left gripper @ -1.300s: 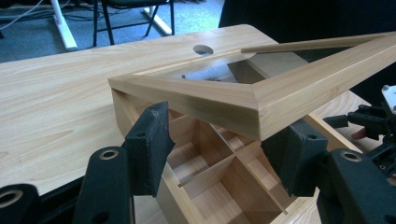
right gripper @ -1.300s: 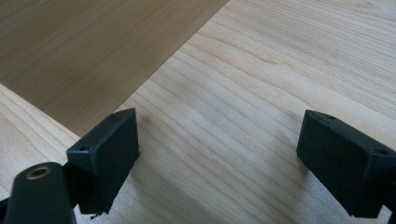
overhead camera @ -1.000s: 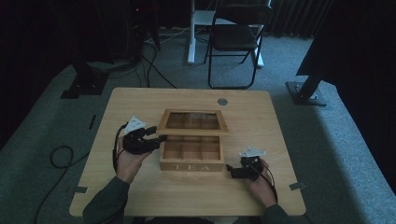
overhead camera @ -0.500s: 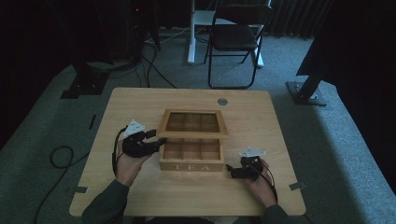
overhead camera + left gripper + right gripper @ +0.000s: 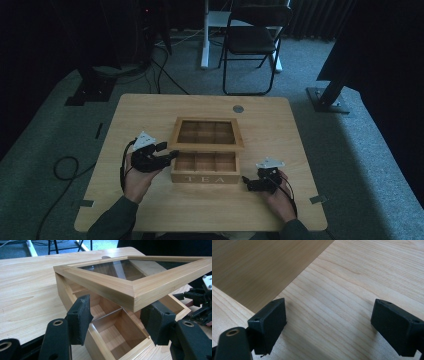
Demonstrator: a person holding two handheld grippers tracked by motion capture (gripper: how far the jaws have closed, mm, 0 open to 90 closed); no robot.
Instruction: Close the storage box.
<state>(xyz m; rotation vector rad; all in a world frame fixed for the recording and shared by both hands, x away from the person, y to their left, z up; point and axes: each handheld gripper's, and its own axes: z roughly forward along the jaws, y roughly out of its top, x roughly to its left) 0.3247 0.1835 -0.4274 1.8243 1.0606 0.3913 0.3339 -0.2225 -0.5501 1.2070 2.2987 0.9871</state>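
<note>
A wooden tea box [image 5: 205, 168] marked TEA stands mid-table, its compartments bare. Its glass-paned lid [image 5: 206, 132] is swung up and back on the far edge. My left gripper [image 5: 169, 150] is at the box's left end, open. In the left gripper view its jaws [image 5: 117, 325] straddle the near corner of the lid [image 5: 130, 287] without touching it, above a bare compartment [image 5: 117, 335]. My right gripper [image 5: 246, 184] is open, low over the table just right of the box's front. In the right gripper view its jaws [image 5: 329, 325] frame bare wood beside the box's wall [image 5: 249, 265].
The light wooden table [image 5: 150, 115] has a small grey round disc [image 5: 238, 108] near its far edge. A folding chair [image 5: 252, 40] stands beyond the table. Cables [image 5: 65, 167] lie on the carpet at left. The other hand's gripper [image 5: 198, 302] appears past the box.
My left gripper has edged slightly right, closer to the lid's corner. The right gripper and the box have stayed put.
</note>
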